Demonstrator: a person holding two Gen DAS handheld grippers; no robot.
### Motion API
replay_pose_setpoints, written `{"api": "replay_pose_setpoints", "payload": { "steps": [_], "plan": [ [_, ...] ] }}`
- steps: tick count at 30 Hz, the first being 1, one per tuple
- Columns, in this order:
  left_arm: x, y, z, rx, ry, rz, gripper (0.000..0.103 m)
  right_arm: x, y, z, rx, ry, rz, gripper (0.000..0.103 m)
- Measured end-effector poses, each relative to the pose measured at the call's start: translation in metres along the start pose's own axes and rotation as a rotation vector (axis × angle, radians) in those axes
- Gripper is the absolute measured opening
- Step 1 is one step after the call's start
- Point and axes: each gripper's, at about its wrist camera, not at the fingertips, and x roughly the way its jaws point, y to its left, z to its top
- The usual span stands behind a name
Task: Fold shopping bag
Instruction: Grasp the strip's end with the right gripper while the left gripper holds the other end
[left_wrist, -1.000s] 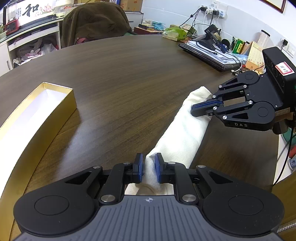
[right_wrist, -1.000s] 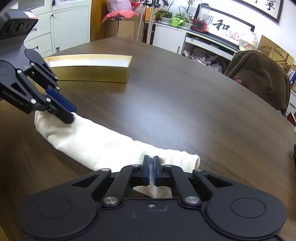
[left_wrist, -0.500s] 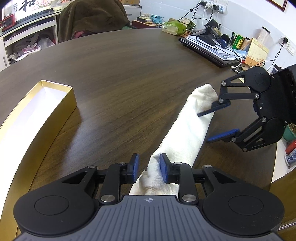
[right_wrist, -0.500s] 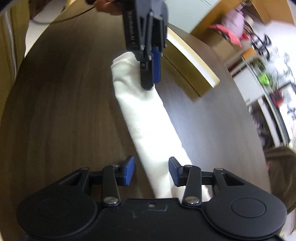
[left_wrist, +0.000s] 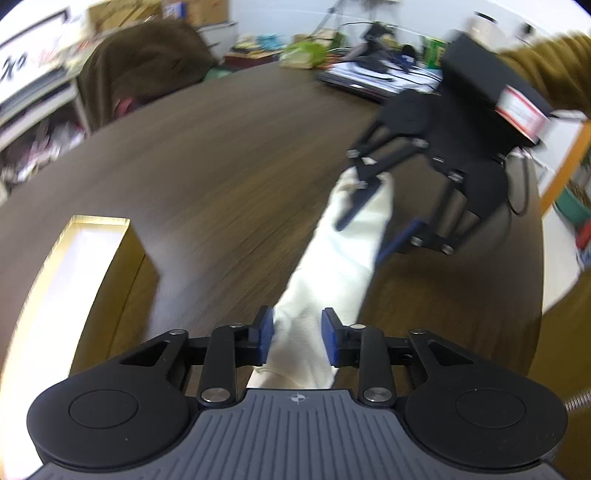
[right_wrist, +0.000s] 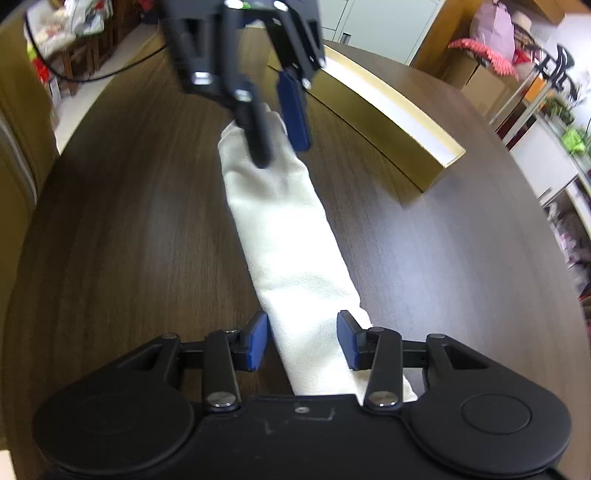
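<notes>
We see the bag (left_wrist: 332, 266), a cream cloth one rolled into a long narrow strip, lying flat on the dark wooden table (left_wrist: 207, 170). Everything else we place against that strip.

The left gripper (left_wrist: 297, 336) sits over one end of the bag. Its jaws have just been opening, and the cloth lies between the blue pads (left_wrist: 266, 334) (one pad is close against the fabric, the other stands a little off it), so we read it as parted, not clamping. In the right wrist view the same gripper (right_wrist: 279, 129) hangs over the far end of the bag, fingers pointing down at the cloth.

The right gripper (right_wrist: 302, 341) straddles the opposite end. Its jaws have also just been opening; the bag runs between the pads with a clear gap on each side, so nothing is pinched. From the left wrist view this gripper (left_wrist: 364, 229) is tilted above the far end of the bag, one finger over the cloth and the other just beside its edge.

A gold box (right_wrist: 391, 122), open and white inside, stands on the table beside the bag, nearer the left gripper's end, apart from the cloth. A sleeve (left_wrist: 546, 70) shows behind the right gripper.
</notes>
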Motion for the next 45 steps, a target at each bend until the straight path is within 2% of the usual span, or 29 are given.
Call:
{"api": "replay_pose_setpoints", "payload": {
  "steps": [3,6,12,21,26,30,34,39,41,42,45],
  "plan": [
    [-0.007,-0.016,0.005,0.102,-0.022,-0.012,0.032,-0.001,-0.009,-0.001,0.04,-0.002,0.045,0.039],
    [-0.013,-0.027,0.009,0.173,-0.056,-0.023,0.042,-0.001,-0.016,-0.001,0.07,-0.002,0.082,0.039],
    [0.014,-0.044,0.002,0.345,0.022,0.041,0.044,-0.003,-0.033,-0.001,0.151,-0.001,0.16,0.039],
    [0.037,-0.05,-0.01,0.49,0.053,0.084,0.047,0.004,-0.056,-0.001,0.244,0.005,0.254,0.038],
    [0.039,-0.034,-0.004,0.411,0.059,0.024,0.043,0.002,-0.056,0.001,0.233,0.016,0.255,0.038],
    [0.035,-0.018,0.002,0.322,0.069,-0.047,0.034,-0.003,-0.046,0.001,0.19,0.018,0.226,0.04],
    [0.032,0.0,0.006,0.235,0.068,-0.103,0.033,-0.006,-0.029,-0.001,0.113,0.009,0.163,0.042],
    [0.031,0.013,0.008,0.143,0.057,-0.144,0.032,-0.013,0.002,-0.009,-0.095,0.003,0.022,0.042],
    [0.03,0.011,0.008,0.146,0.054,-0.144,0.033,-0.014,0.003,-0.01,-0.098,0.0,0.007,0.039],
    [0.029,0.009,0.008,0.156,0.051,-0.141,0.033,-0.016,-0.003,-0.01,-0.059,-0.002,0.022,0.034],
    [0.021,0.002,0.009,0.203,0.021,-0.126,0.035,-0.021,-0.025,-0.009,0.077,-0.006,0.097,0.033]
  ]
}}
